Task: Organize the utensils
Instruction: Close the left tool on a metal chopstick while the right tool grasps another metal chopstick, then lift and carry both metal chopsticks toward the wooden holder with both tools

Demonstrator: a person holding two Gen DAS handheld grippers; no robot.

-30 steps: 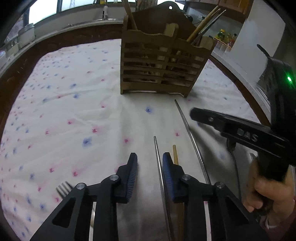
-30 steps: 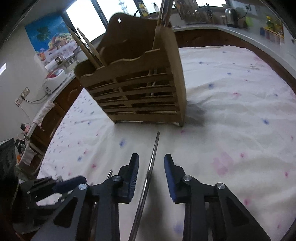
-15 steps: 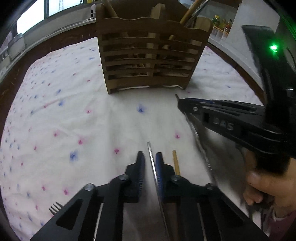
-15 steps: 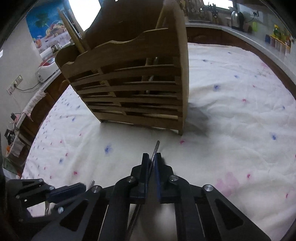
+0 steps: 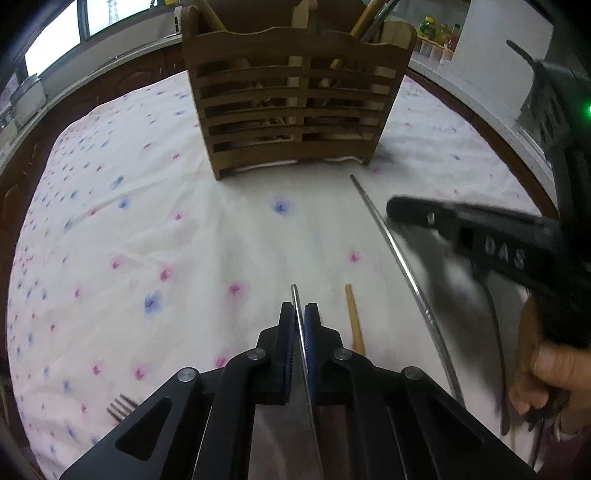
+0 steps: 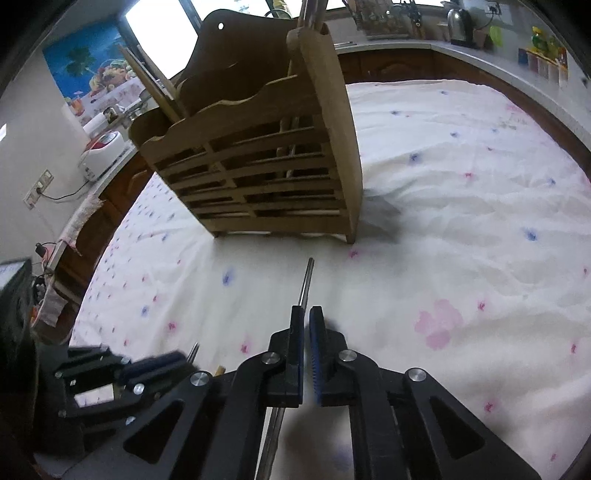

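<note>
A slatted wooden utensil holder (image 5: 295, 110) stands on the flowered white cloth (image 5: 129, 240), with several utensils in it; it also shows in the right wrist view (image 6: 266, 173). My left gripper (image 5: 299, 314) is shut on a thin steel utensil handle (image 5: 295, 299) near the cloth. My right gripper (image 6: 306, 317) is shut on a long steel rod (image 6: 306, 282) whose tip points at the holder's base. The right gripper (image 5: 461, 229) and its rod (image 5: 391, 251) also show in the left wrist view.
A wooden chopstick (image 5: 354, 317) lies just right of my left gripper. A fork (image 5: 120, 406) lies at the near left. Dark utensil handles (image 5: 498, 350) lie under the right hand. Kitchen counters with bottles (image 5: 439, 33) and a kettle (image 6: 458, 22) ring the table.
Both grippers went from open to shut, each closing on a steel utensil. The left gripper moved closer to the holder.
</note>
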